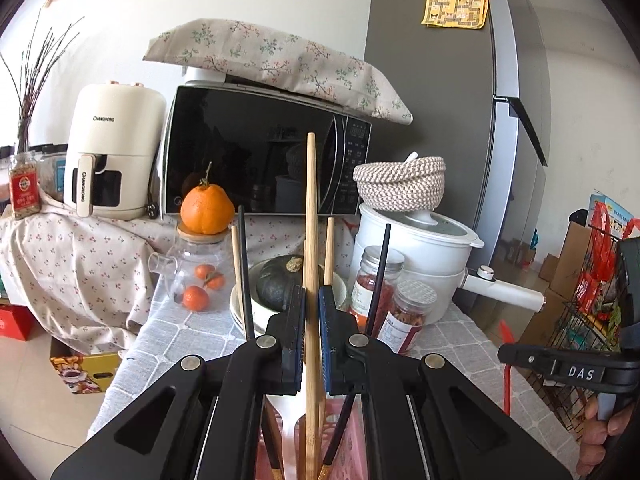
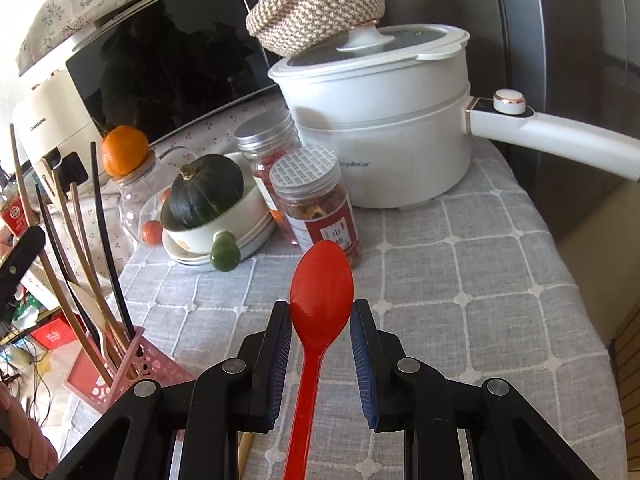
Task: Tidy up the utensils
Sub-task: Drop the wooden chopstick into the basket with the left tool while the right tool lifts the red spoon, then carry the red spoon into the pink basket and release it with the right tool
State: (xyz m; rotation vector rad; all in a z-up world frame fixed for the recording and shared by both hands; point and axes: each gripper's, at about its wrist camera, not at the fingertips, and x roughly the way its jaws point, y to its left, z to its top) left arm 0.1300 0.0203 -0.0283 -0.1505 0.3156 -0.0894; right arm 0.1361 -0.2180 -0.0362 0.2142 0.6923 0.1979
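A bamboo chopstick [image 1: 310,240] is clamped upright in the left tool [image 1: 312,312] over the pink basket [image 2: 160,364] on the surface [image 2: 460,280] (the right tool [image 2: 322,312] holds a red spoon [image 2: 320,280]), and should be lowered vertically, then released once seated.

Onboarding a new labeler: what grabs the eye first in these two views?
The red plastic spoon, dead centre of the right wrist view, bowl pinched between the right gripper jaws above the grey checked tablecloth. In the left wrist view, the left gripper clamps a tall bamboo chopstick standing over the pink utensil basket. Behind, an orange perches on a glass teapot's lid.
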